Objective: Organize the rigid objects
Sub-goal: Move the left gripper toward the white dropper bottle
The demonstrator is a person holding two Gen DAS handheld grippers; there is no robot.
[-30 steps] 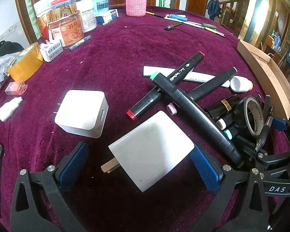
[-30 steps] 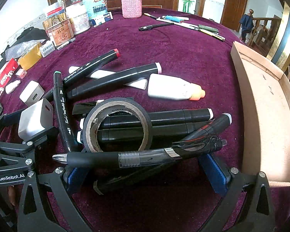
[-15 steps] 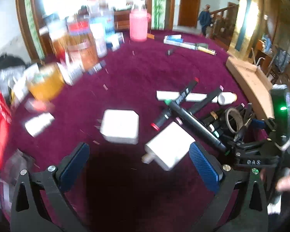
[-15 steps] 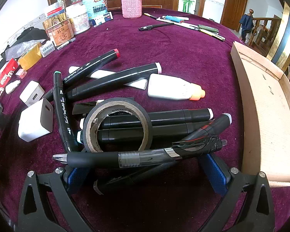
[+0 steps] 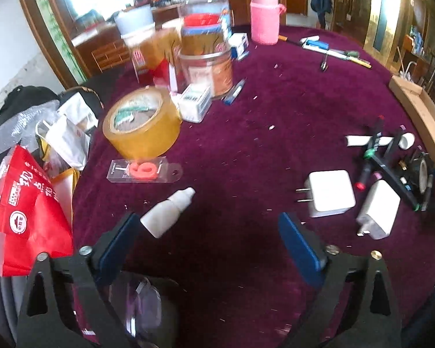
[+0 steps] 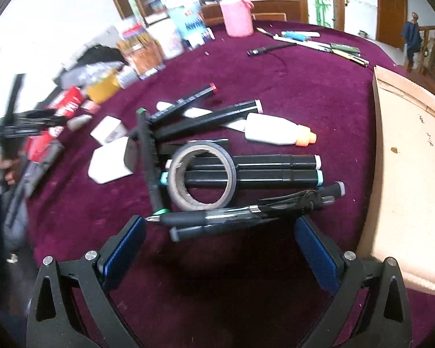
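My left gripper (image 5: pixel 208 243) hovers over bare maroon cloth. Its jaws are wide and closing, with nothing pressed between them. A small white dropper bottle (image 5: pixel 168 214) lies just past its left fingertip. Two white chargers (image 5: pixel 330 191) (image 5: pixel 380 208) lie off to the right, beside the marker pile (image 5: pixel 391 168). My right gripper (image 6: pixel 219 249) stands open and empty just short of a black pen (image 6: pixel 232 217). Behind the pen lie black markers (image 6: pixel 261 171), a black tape roll (image 6: pixel 201 177) and a white bottle with an orange cap (image 6: pixel 275 133).
A cardboard box (image 6: pixel 406 174) stands at the table's right edge. Yellow tape (image 5: pixel 142 124), a packaged red candle (image 5: pixel 143 169), jars (image 5: pixel 206 66), a pink bottle (image 5: pixel 265 23) and a red bag (image 5: pixel 26 211) crowd the left and back. Loose pens (image 6: pixel 319 43) lie at the far side.
My left gripper has swung left and up, away from the white charger that lay between its fingers; the charger stays on the cloth. My right gripper has drawn back a little from the pile.
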